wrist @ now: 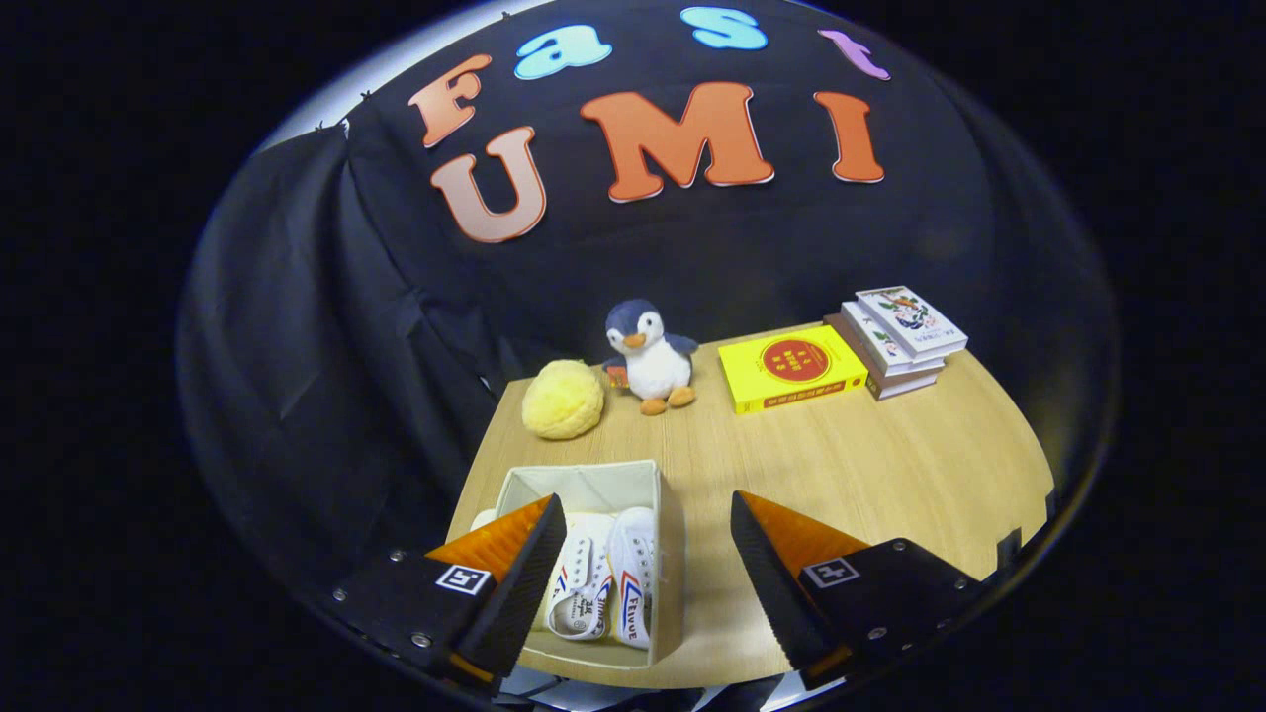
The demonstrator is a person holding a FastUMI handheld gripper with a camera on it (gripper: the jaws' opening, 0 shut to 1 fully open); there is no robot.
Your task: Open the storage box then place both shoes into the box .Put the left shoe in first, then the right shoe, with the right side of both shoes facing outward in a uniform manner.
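An open cream storage box (pixel 584 483) stands on the wooden table (pixel 851 465), just ahead of my left finger. Two white shoes (pixel 603 583) with red and blue stripes lie side by side inside it, partly hidden behind that finger. My gripper (pixel 648 539) hangs above the table's near edge, open and wide apart, with nothing between its fingers. The box's right wall falls in the gap between the fingers.
Beyond the box sit a yellow fluffy ball (pixel 562 399) and a penguin plush (pixel 650 358). A yellow book (pixel 791 369) and a stack of books (pixel 898 338) lie at the back right. Black cloth walls the booth behind and at the left.
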